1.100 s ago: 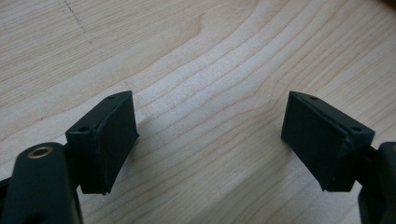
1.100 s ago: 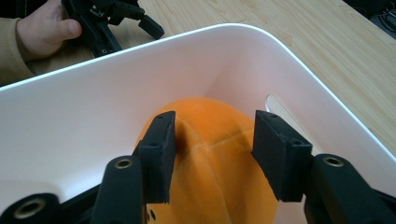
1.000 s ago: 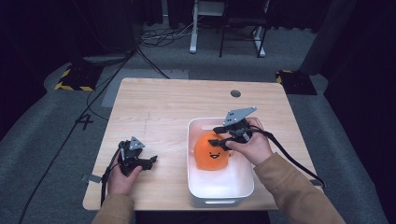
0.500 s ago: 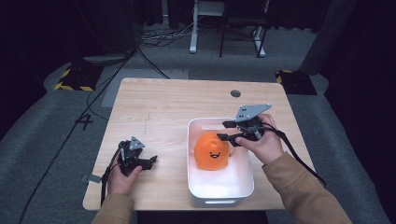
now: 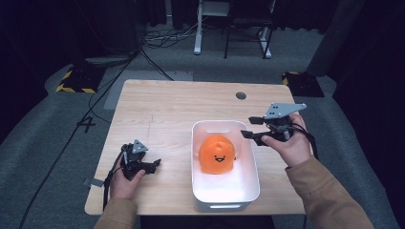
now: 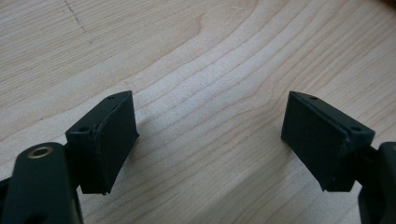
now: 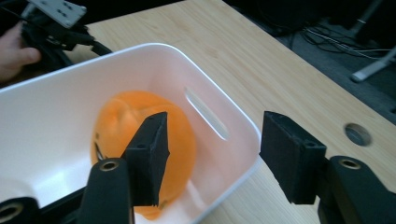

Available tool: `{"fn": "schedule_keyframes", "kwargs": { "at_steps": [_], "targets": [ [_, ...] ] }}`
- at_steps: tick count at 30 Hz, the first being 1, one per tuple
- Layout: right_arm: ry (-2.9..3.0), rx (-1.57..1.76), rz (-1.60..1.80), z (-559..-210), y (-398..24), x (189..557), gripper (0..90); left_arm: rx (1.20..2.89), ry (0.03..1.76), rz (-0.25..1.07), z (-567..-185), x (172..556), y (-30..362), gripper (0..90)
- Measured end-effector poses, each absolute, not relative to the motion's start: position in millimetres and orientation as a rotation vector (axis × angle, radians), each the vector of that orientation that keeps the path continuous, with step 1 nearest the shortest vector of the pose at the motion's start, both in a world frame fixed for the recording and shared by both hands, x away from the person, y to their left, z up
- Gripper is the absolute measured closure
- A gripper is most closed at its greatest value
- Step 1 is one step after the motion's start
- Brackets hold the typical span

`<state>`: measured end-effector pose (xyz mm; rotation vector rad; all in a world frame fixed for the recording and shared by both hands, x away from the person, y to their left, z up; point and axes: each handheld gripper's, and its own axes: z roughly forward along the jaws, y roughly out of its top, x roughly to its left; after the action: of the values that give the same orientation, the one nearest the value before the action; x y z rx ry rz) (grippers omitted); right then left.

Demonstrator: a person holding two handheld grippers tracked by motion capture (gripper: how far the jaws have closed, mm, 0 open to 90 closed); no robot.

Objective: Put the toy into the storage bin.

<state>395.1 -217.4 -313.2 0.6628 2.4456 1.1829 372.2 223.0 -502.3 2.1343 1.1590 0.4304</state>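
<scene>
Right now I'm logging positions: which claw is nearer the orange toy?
Right. The right claw hovers open by the tub's right rim beside the orange toy; the left claw rests open on the table, left of the tub.

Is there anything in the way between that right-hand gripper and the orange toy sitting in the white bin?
Only the bin's own wall. The orange toy lies inside the white bin, and the right gripper, its jaws just opened with nothing between them, hovers at the bin's right rim. Coming from above, over that rim, nothing visible blocks it. The left gripper rests on the table, well clear.

Lit tabletop, dark surroundings — soft, blurry close-ups
</scene>
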Motion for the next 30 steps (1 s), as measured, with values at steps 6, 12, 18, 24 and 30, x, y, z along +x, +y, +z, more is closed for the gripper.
{"fn": "schedule_keyframes", "kwargs": {
  "at_steps": [6, 12, 18, 24, 30],
  "targets": [
    [2.414, 0.721, 1.145, -311.9, -237.1, 391.3, 39.9, 2.134, 1.157, 0.426, -502.4, 372.3, 223.0, 18.5],
    [2.402, 0.777, 1.130, -317.0, -257.6, 391.2, 37.1, 2.135, 1.156, 0.422, -502.3, 372.3, 223.1, 18.5],
    [2.374, 0.822, 1.126, -321.9, -275.3, 393.3, 30.4, 2.136, 1.156, 0.423, -502.3, 372.3, 223.1, 18.5],
    [2.363, 0.880, 1.123, -331.5, -291.2, 393.8, 27.3, 2.135, 1.158, 0.427, -502.3, 372.2, 223.0, 18.5],
    [2.346, 0.964, 1.119, -351.9, -308.0, 394.9, 23.1, 2.134, 1.157, 0.427, -502.4, 372.3, 223.0, 18.5]
  ]
}}
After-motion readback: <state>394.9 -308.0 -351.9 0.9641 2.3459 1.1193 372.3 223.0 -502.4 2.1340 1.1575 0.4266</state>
